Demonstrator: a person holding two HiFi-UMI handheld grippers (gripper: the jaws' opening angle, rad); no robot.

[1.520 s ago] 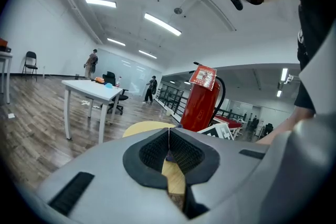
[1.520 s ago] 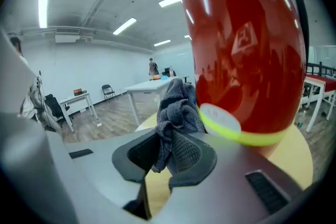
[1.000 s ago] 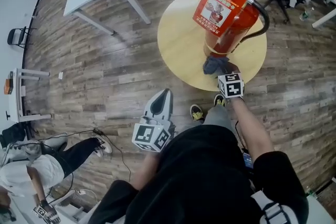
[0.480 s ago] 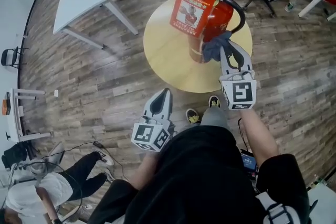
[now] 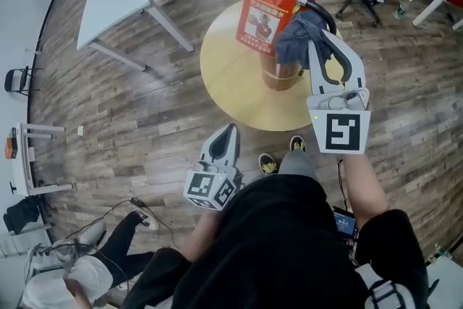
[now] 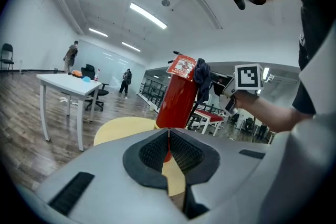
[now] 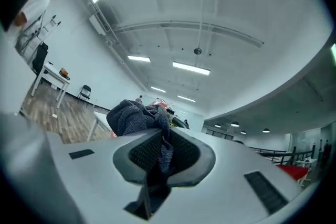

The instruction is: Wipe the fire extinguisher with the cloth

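My right gripper is pinching the dark blue cloth and has it up against the top of the red fire extinguisher, just beside the label. The extinguisher stands upright on the round yellow table. The left gripper hangs low by my body, jaws pressed together, nothing in them.

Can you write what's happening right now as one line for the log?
right gripper: shut on cloth, at fire extinguisher top | left gripper: shut, empty, away from it | fire extinguisher: upright on round table
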